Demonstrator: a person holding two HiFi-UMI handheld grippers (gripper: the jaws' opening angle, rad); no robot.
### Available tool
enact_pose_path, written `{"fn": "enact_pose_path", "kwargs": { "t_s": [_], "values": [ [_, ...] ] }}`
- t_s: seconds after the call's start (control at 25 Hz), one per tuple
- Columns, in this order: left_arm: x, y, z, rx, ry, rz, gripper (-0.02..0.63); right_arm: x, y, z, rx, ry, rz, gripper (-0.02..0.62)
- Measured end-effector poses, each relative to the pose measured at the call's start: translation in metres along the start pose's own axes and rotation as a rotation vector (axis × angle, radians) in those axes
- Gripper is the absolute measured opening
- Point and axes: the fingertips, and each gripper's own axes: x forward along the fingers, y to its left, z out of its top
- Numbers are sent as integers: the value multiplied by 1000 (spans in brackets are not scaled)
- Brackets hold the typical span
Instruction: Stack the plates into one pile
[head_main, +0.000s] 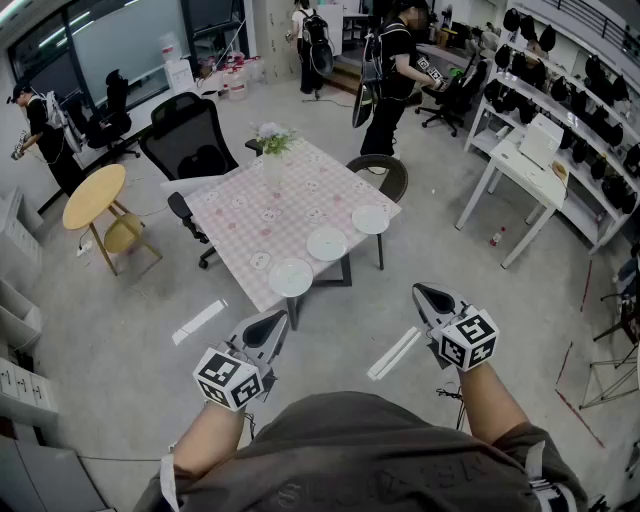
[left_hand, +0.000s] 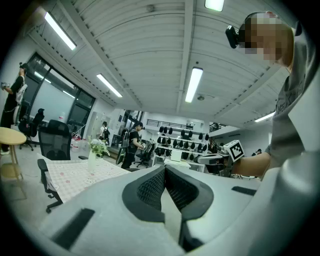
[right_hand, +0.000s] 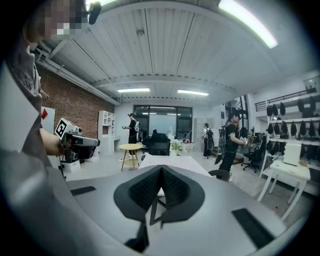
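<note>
Three white plates lie apart along the near right edge of the pink checked table (head_main: 262, 205): one at the near corner (head_main: 291, 277), one in the middle (head_main: 327, 243), one farther right (head_main: 370, 219). I stand a few steps back from the table. My left gripper (head_main: 279, 317) is held low at the left, shut and empty, its jaws (left_hand: 164, 170) touching. My right gripper (head_main: 421, 291) hangs at the right, also shut with nothing in it, and its pads (right_hand: 161, 170) meet. Both point toward the table and are well short of the plates.
A vase of flowers (head_main: 272, 140) stands at the table's far corner. A black office chair (head_main: 190, 140) is behind the table, a brown chair (head_main: 381, 174) to its right, a round wooden table (head_main: 94, 196) at left and a white desk (head_main: 527, 165) at right. People stand at the back.
</note>
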Motion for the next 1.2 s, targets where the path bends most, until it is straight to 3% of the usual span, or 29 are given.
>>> {"fn": "enact_pose_path", "kwargs": {
  "t_s": [0.76, 1.2],
  "values": [
    [27, -49, -6, 11, -11, 67, 6, -36, -39, -5, -23, -14, 31, -8],
    [82, -69, 0, 21, -16, 53, 6, -58, -91, -12, -41, -8, 11, -8]
  ]
}}
